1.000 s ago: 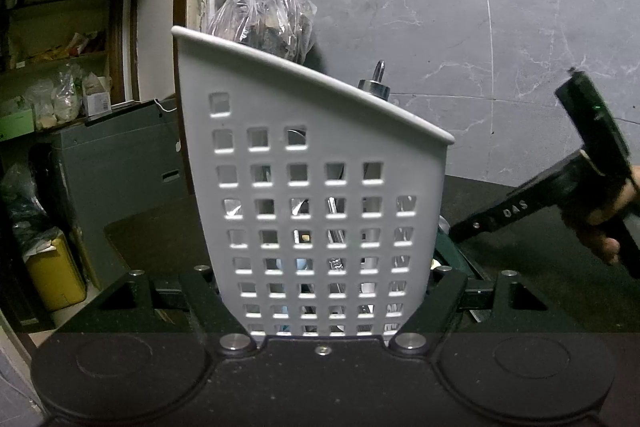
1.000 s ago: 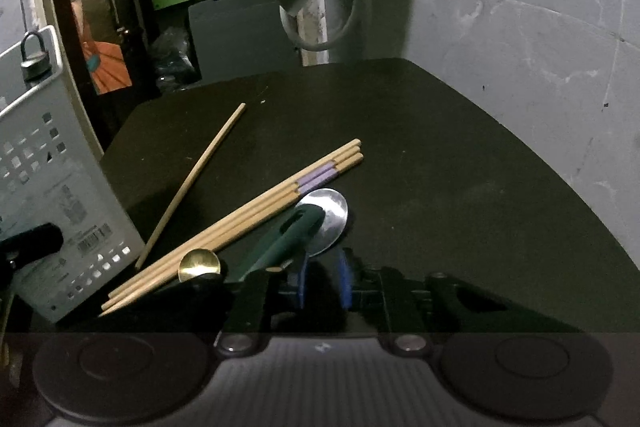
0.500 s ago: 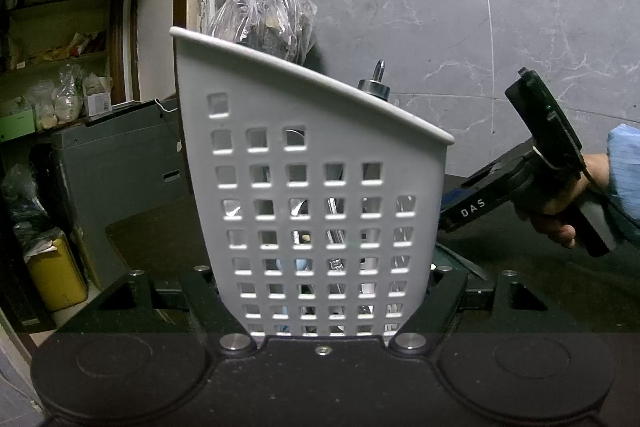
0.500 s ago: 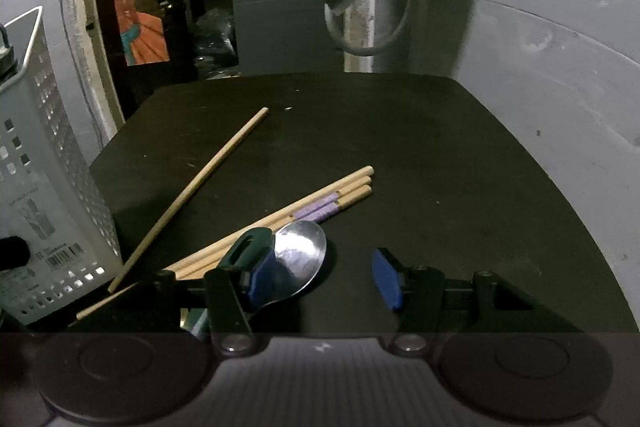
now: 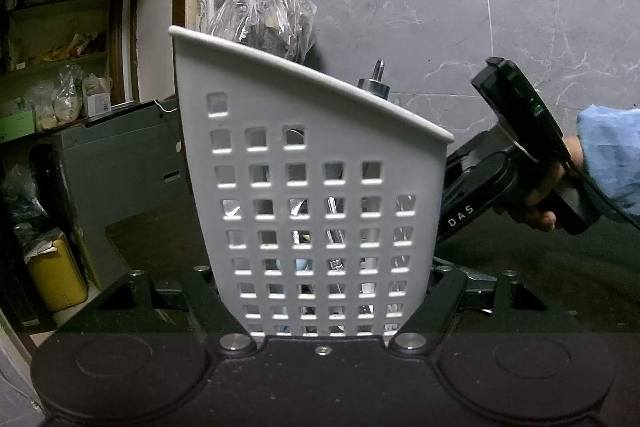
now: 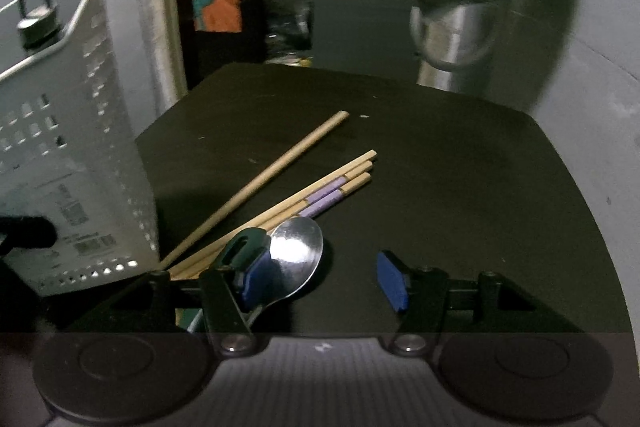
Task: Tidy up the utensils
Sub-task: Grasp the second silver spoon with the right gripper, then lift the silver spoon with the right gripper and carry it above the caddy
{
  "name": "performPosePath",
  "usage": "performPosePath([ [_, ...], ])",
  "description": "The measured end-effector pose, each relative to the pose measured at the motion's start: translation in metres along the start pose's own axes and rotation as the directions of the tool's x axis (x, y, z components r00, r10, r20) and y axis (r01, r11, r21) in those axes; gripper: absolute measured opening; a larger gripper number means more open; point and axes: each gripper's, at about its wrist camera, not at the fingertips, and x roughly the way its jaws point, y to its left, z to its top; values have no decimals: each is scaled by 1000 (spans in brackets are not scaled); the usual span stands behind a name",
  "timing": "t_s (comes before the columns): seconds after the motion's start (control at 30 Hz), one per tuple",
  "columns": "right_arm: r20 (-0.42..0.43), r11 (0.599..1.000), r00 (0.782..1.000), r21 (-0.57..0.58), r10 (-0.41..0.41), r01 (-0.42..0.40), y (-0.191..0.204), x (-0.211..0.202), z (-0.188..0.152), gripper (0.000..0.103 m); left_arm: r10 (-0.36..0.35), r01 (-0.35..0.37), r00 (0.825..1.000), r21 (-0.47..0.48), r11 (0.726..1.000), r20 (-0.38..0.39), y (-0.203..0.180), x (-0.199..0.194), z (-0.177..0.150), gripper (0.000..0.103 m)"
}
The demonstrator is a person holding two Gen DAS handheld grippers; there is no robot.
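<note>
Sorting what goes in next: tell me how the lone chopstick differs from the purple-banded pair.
The lone chopstick is plain tan all along; the purple-banded pair carries a purple wrap near the top. The lone one lies apart and steeper, its upper end farther away; the banded ones lie side by side, touching. Both rest on the dark table.

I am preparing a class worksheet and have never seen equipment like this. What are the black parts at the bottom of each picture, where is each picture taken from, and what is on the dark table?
No robot here: a person holds a two-finger gripper in each hand, with a camera on each looking along its fingers.

Left camera: the left gripper is shut on a white perforated plastic utensil basket. The other tool and a blue sleeve show at the right.

Right camera: the right gripper, its blue-padded jaws opening with nothing pressed between them, hovers over a shiny metal spoon. Wooden chopsticks lie on the black table.
</note>
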Motion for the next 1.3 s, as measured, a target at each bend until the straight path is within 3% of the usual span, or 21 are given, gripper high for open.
performPosePath([
  [0.23, -28, 993, 996, -87, 82, -84, 11, 4, 10, 63, 0, 0, 1000, 0, 1000, 0, 0, 0, 0, 77],
  [0.33, -34, 991, 993, -77, 110, -112, 12, 7, 15, 51, 0, 0, 1000, 0, 1000, 0, 0, 0, 0, 77],
  [0.47, -30, 993, 994, -55, 105, -106, 15, 5, 14, 43, -2, 2, 1000, 0, 1000, 0, 0, 1, 0, 76],
  [0.67, -25, 1000, 1000, -14, -7, 7, 29, -1, 11, 40, -3, 3, 1000, 1, 1000, 0, 1, 1, 0, 76],
  [0.83, -42, 990, 989, 10, -141, 141, 43, -9, 8, 39, -3, 3, 1000, 0, 1000, -1, 2, 1, 0, 76],
  [1.03, -38, 980, 979, -6, -200, 200, 52, -18, 1, 39, -3, 3, 1000, 1, 1000, 0, 1, 1, 0, 76],
  [1.13, -5, 975, 976, 20, -220, 220, 49, -26, -3, 39, -3, 3, 1000, 1, 1000, -1, 1, 1, 0, 76],
  [1.3, 120, 966, 960, 88, -253, 243, 49, -53, -11, 39, -2, 2, 1000, 1, 1000, 0, 1, 1, 0, 76],
])
